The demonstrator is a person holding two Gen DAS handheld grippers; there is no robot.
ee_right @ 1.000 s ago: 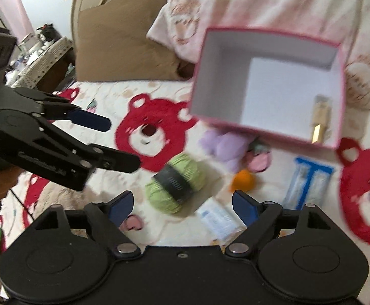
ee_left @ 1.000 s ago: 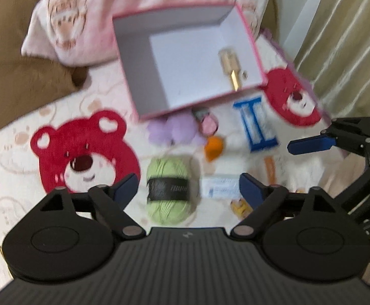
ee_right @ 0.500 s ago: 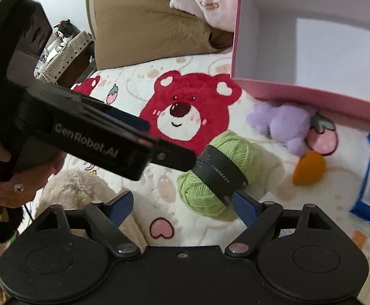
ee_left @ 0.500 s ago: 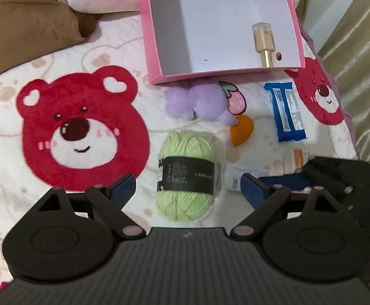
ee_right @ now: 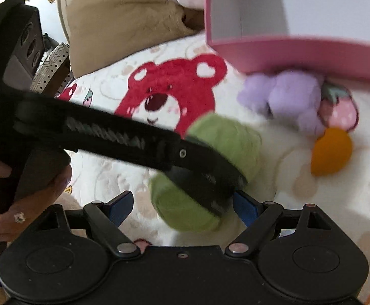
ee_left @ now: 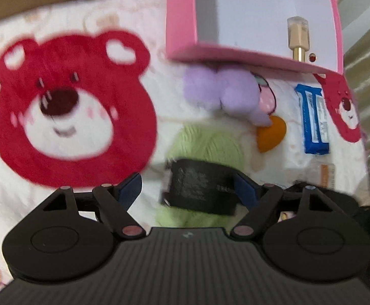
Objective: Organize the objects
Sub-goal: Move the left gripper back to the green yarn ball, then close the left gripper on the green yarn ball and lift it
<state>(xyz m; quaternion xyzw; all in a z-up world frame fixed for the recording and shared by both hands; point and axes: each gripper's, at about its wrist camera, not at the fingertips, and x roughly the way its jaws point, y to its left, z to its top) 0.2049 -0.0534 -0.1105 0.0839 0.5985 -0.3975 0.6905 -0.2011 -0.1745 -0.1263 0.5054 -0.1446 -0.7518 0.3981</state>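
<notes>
A green yarn ball with a black label [ee_left: 205,162] [ee_right: 225,137] lies on the bear-print blanket. My left gripper [ee_left: 188,190] is open, low over it, with the ball between the jaws but off centre toward the right finger. In the right wrist view the left gripper's fingers [ee_right: 205,167] reach across the ball. My right gripper [ee_right: 182,208] is open and empty, just in front of the ball. The pink box [ee_left: 182,25] [ee_right: 286,48] lies beyond, holding a gold lipstick [ee_left: 298,38].
A purple plush [ee_left: 220,89], a strawberry item [ee_right: 337,109], an orange piece [ee_left: 271,132] and a blue packet [ee_left: 314,119] lie between the yarn and the box. A brown pillow [ee_right: 124,23] is at the far left. Curtains hang at the right.
Both grippers have moved forward and down toward the yarn ball. The left gripper's fingers now straddle it; the right gripper has come closer behind it.
</notes>
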